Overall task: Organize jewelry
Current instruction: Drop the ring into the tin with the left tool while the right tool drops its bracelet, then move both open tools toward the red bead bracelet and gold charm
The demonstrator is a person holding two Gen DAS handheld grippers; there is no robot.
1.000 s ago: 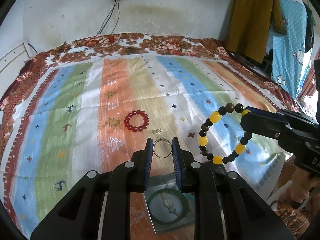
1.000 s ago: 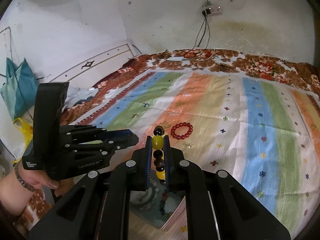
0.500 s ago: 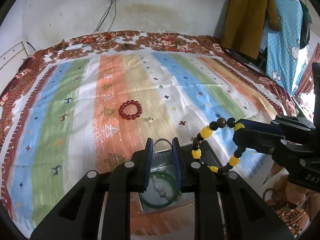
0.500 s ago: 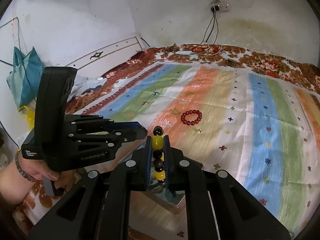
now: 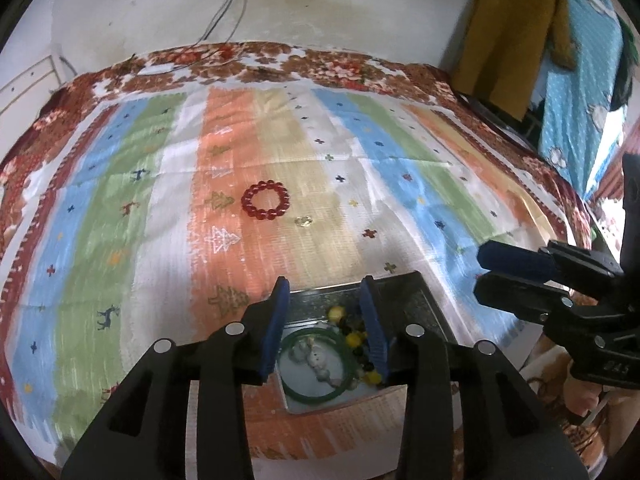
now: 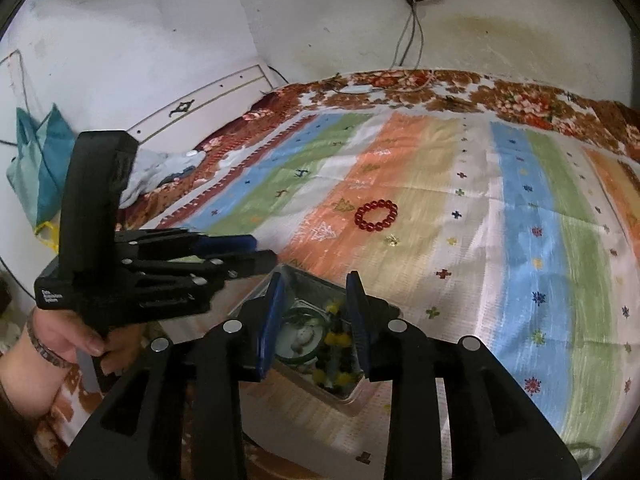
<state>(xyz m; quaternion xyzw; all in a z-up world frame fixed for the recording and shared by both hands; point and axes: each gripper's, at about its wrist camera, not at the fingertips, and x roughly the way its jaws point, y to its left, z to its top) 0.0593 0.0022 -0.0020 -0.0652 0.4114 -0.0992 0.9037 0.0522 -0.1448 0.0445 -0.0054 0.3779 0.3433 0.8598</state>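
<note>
Beside the left tool (image 6: 262, 256), only the right-wrist view shows a hand (image 6: 76, 340).

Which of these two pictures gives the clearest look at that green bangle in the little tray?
The left wrist view. There the green bangle shows as nearly a full ring lying in the tray, between that camera's fingers. In the right wrist view the bangle looks smaller and blurrier, partly hidden behind a finger.

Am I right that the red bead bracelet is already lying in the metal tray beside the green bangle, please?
Not quite: the red bead bracelet lies out on the striped bedspread, well beyond the metal tray. The left wrist view shows this; the green bangle is indeed in the tray.
</note>
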